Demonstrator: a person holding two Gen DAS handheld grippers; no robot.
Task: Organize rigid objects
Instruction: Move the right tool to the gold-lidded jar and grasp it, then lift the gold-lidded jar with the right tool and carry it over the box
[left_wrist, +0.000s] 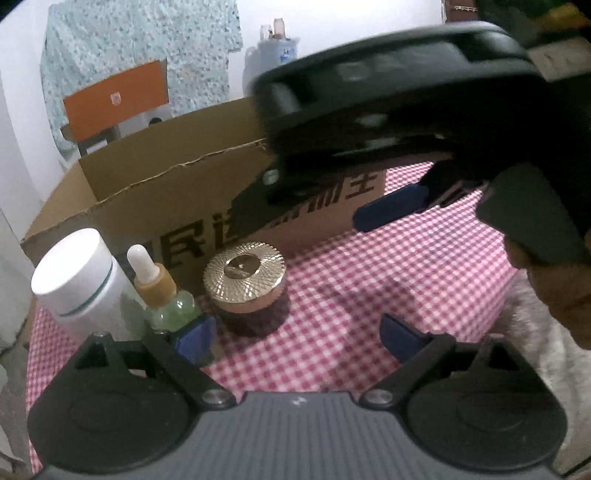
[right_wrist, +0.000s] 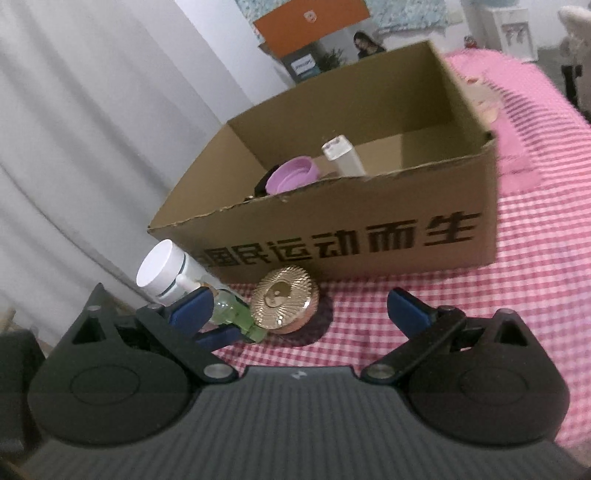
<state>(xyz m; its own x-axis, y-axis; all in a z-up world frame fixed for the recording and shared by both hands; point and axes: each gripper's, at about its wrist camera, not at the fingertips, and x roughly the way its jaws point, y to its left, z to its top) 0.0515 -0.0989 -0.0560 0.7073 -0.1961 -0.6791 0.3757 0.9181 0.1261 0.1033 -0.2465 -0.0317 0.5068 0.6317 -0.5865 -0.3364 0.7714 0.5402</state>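
Three containers stand on the checked cloth in front of a cardboard box (left_wrist: 177, 192): a white jar (left_wrist: 74, 275), a green dropper bottle (left_wrist: 168, 299) and a dark jar with a gold lid (left_wrist: 245, 284). My left gripper (left_wrist: 299, 338) is open and low over the cloth, its left pad beside the dropper bottle and the gold-lidded jar just ahead of it. My right gripper (right_wrist: 301, 310) is open too, higher up, facing the gold-lidded jar (right_wrist: 284, 301), the white jar (right_wrist: 164, 271) and the box (right_wrist: 369, 206). Neither holds anything.
Inside the box lie a purple lid (right_wrist: 291, 173), a white tube (right_wrist: 343, 158) and a dark item (right_wrist: 264, 184). Pink checked cloth (right_wrist: 517, 280) covers the surface to the right. A grey curtain (right_wrist: 92, 129) hangs at the left. An orange box (left_wrist: 118, 99) sits behind.
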